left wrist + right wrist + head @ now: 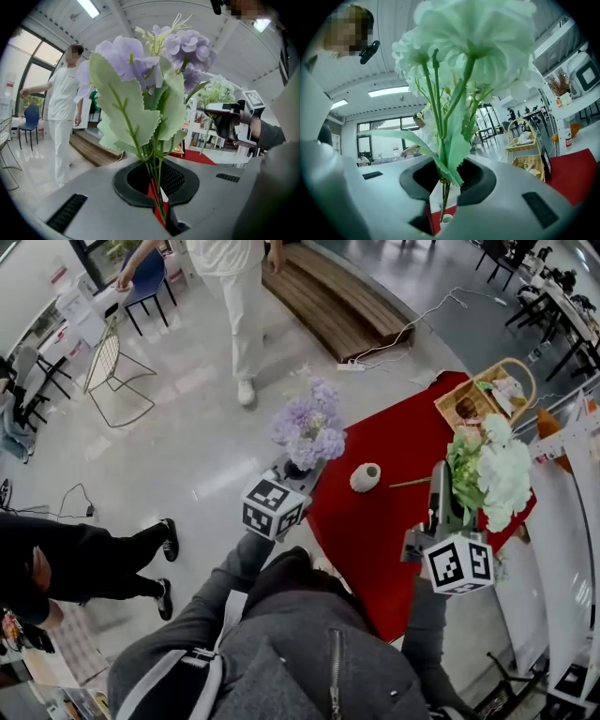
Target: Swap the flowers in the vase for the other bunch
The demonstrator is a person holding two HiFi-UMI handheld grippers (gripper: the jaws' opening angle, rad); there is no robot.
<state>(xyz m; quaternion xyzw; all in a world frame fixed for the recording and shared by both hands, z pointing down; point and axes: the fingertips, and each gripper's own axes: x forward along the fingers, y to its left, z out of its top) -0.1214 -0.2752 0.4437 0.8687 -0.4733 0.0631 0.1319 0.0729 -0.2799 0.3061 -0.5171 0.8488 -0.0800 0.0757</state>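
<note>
My left gripper [296,471] is shut on the thin green stems of a purple flower bunch [309,424], held off the left edge of the red table [394,446]. In the left gripper view the stems [157,187] are pinched between the closed jaws of the left gripper [159,207]. My right gripper [439,474] is shut on the stems of a white and green bunch [492,470], lifted above the table. A small white vase [366,477] stands empty between the two grippers. Beneath the right gripper [442,197] the vase mouth [446,219] shows, with the white bunch [473,51] rising overhead.
A wicker basket [487,395] sits at the table's far right corner. A white shelf unit [562,521] borders the right side. A person in white [239,296] stands on the floor beyond; another in black [84,559] is at left. A wire chair [108,371] stands far left.
</note>
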